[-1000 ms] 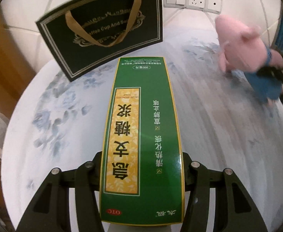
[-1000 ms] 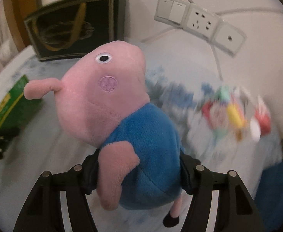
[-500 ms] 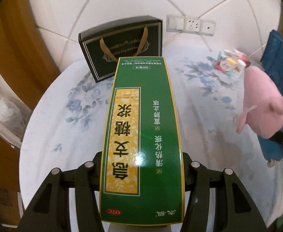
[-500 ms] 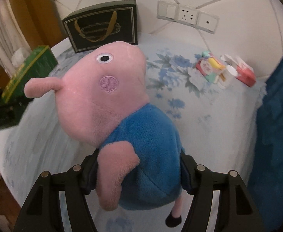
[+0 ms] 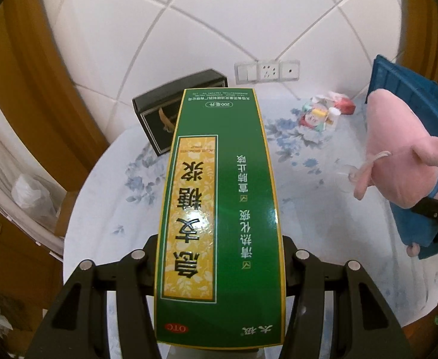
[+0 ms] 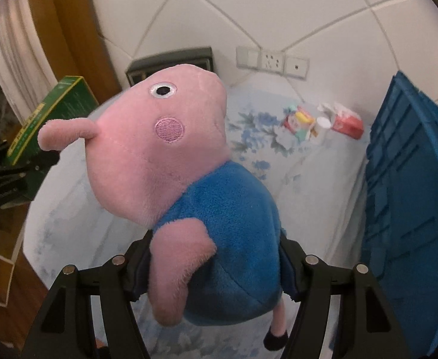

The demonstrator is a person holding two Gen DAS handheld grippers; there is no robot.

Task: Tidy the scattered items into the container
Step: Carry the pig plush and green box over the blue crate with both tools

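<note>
My left gripper (image 5: 219, 266) is shut on a long green medicine box (image 5: 219, 209) with a yellow label, held high above the round table. My right gripper (image 6: 213, 269) is shut on the blue body of a pink pig plush toy (image 6: 165, 149), also lifted. The plush shows at the right in the left wrist view (image 5: 398, 155); the green box shows at the left in the right wrist view (image 6: 54, 113). A blue plastic crate (image 6: 413, 224) stands at the right, also seen in the left wrist view (image 5: 413, 95).
A round table with a floral cloth (image 5: 308, 203) lies below. A black gift bag (image 5: 159, 119) stands at the back by the tiled wall. Small snack packets and a white bottle (image 5: 323, 113) lie at the back right. Wall sockets (image 5: 267, 71) are behind.
Both grippers have risen well above the table with their loads; the table and bag look smaller and farther. The blue crate has come into view at the right.
</note>
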